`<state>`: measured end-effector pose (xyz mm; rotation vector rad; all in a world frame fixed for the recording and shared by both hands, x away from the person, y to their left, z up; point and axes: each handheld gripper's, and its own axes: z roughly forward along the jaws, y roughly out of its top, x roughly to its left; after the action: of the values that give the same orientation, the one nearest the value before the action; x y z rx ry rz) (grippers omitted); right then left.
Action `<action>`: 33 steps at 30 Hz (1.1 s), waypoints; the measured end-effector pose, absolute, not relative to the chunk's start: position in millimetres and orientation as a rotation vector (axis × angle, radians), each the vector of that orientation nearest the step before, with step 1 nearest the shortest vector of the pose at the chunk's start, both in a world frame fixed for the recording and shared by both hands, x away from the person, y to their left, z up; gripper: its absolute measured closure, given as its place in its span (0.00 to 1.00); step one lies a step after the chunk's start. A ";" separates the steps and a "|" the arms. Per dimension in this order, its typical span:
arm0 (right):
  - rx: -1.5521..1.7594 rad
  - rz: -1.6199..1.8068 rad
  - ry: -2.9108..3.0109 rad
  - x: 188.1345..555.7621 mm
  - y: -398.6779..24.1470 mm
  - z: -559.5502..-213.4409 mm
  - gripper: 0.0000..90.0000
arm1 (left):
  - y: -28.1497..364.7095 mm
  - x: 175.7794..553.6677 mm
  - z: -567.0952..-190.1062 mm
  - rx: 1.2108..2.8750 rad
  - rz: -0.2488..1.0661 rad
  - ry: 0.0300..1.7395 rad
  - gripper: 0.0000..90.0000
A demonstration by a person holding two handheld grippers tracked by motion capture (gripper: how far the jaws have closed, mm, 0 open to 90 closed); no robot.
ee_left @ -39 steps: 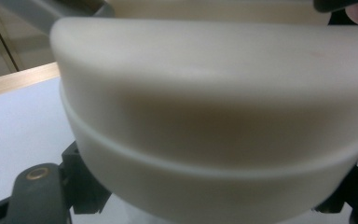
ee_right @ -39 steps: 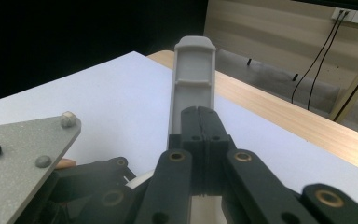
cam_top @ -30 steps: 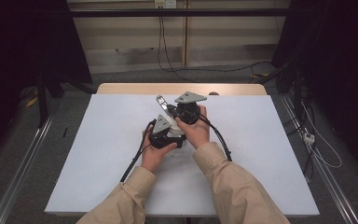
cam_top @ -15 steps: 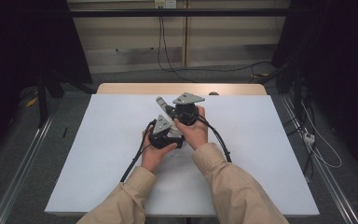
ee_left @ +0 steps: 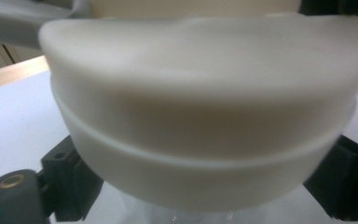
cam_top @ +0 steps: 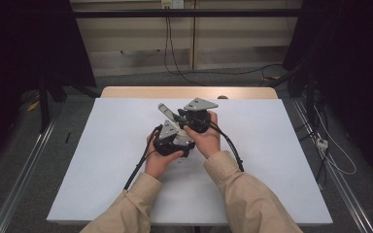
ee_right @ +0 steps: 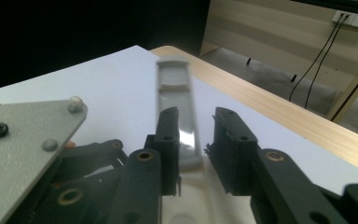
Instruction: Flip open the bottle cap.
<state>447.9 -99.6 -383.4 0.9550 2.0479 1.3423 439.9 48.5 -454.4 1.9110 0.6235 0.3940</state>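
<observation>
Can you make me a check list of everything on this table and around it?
Surface: white sheet over a wooden table.
Job's things: cream round piece; grey handle.
Clutter: nothing seen.
Grippers: left tool, jaws just been opening, cream round piece between them, grip unclear; right tool, jaws just been opening, grey handle against one jaw, gap to the other.
Cables: a black cable trails from each tool.
Surroundings: wall cables, floor rails, dark curtains.

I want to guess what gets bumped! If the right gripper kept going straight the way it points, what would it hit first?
Probably the grey handle: it already lies between the right gripper's open jaws and sticks out ahead. Beyond it looks free: white table cover, then wooden table edge.
</observation>
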 end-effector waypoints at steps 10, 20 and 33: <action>0.960 1.346 2.022 438.8 -111.5 -382.6 0.70 | 48.8 438.7 -455.6 1.920 0.411 0.631 0.10; 0.971 1.365 2.013 430.4 -119.5 -381.6 0.60 | 53.3 436.3 -452.4 1.934 0.403 0.652 0.08; 1.004 1.447 2.016 409.3 -141.1 -382.3 0.23 | 74.4 419.0 -439.7 1.949 0.374 0.651 0.07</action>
<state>409.3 -141.1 -382.3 1.0043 2.0159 1.4471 419.0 74.4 -439.7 1.9492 0.6514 0.3744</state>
